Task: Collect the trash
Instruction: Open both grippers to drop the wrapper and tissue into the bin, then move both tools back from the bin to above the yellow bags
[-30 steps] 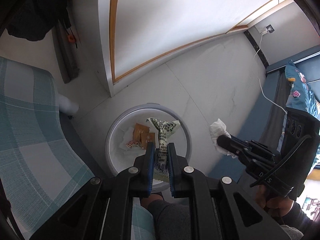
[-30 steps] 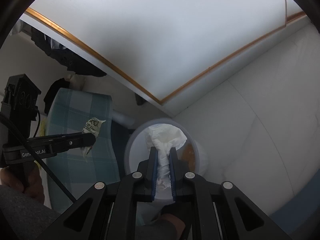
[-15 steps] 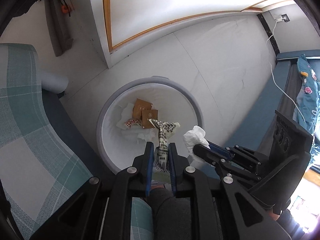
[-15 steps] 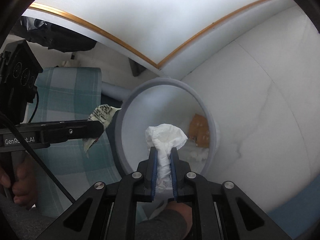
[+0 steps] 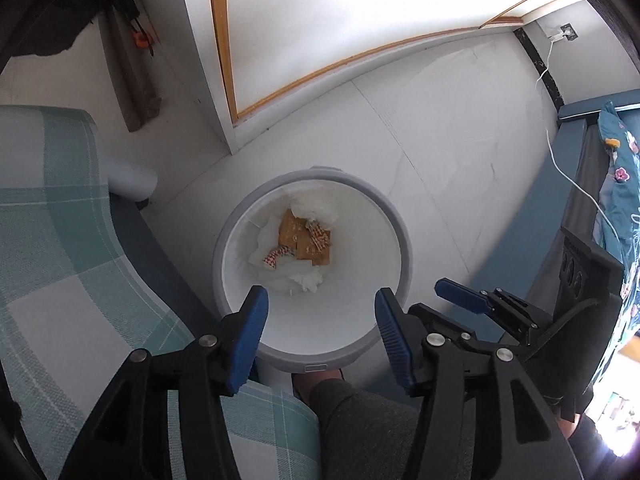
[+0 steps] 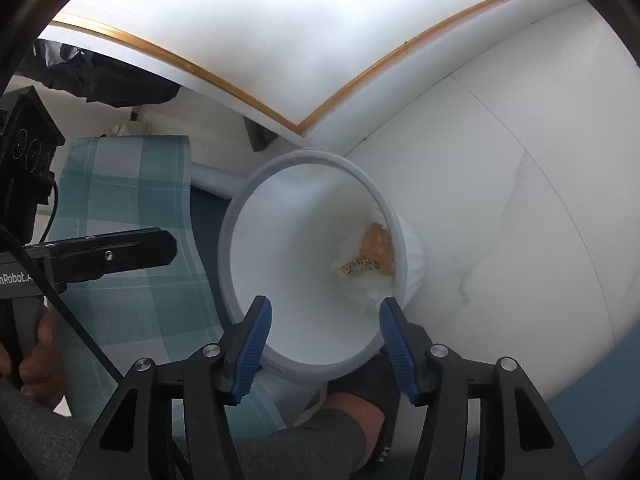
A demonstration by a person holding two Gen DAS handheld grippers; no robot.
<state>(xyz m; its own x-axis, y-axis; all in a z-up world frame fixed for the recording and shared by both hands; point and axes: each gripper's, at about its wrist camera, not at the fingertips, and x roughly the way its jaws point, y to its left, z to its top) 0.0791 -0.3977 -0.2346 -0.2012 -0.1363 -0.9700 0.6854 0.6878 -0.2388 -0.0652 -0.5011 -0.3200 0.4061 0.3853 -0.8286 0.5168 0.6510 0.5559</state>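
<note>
**Both grippers empty over the bin**

Left wrist view: the left gripper (image 5: 318, 320) hangs spread wide and empty, low centre, above the round grey-rimmed white trash bin (image 5: 394, 220); orange wrappers and white tissues (image 5: 298, 246) lie inside.

Right wrist view: the right gripper (image 6: 324, 326) is likewise agape and empty. The drop looks done; next comes seeking more litter.

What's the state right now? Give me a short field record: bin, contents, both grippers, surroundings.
bin: round white trash bin with grey rim, standing on the pale floor
contents: orange-brown wrappers, a red-and-white patterned wrapper, white tissues at the bottom
left gripper: open, empty, above the bin
right gripper: open, empty, above the bin
surroundings: teal plaid cushion beside the bin
</note>
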